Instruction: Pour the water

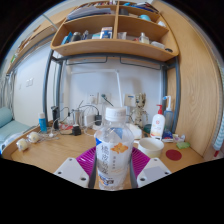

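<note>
A clear plastic bottle (113,150) with a white cap and a blue-and-orange label stands upright between my fingers, filling the space between the two magenta pads. Both pads (83,160) press against its sides, so my gripper (112,168) is shut on the bottle. The bottle's base is hidden below the fingers. Just beyond the right finger, a white bowl (151,146) rests on the wooden desk (50,152).
A red lid or coaster (174,155) lies right of the bowl. A white spray bottle (158,123) stands behind it. Small cups (25,142) and cluttered items line the desk's left and back. Wooden shelves (115,45) hang above.
</note>
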Tool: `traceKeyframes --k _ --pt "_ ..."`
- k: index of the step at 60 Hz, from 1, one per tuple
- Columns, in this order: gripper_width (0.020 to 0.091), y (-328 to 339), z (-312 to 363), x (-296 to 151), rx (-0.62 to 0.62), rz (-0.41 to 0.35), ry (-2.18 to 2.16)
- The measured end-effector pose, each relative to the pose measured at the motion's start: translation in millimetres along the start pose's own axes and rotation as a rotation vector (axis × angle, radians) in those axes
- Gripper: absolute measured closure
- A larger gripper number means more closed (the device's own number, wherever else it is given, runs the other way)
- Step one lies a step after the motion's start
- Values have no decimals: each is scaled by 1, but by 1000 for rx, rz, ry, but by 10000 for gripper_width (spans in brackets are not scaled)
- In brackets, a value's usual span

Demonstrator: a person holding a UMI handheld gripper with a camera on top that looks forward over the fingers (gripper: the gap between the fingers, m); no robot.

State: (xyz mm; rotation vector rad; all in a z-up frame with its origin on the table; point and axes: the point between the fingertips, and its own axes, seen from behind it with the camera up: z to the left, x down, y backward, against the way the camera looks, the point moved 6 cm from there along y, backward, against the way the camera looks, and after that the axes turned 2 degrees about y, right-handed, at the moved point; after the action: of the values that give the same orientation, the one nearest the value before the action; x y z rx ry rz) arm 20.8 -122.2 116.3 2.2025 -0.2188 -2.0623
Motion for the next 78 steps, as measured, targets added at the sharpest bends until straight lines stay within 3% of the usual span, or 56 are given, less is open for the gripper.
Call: traceKeyframes --k 13,20,28,43,58,78 --pt "730 -5 0 0 -14 -29 -12" --pt "733 -6 -2 0 -37 -15 -25" --pt "734 -16 5 -5 -111 61 -137" --pt "729 -54 3 -56 -217 151 -677" --pt "729 -82 -29 -71 -212 210 -1373" --pt "722 -92 -43 -57 -160 311 -1924"
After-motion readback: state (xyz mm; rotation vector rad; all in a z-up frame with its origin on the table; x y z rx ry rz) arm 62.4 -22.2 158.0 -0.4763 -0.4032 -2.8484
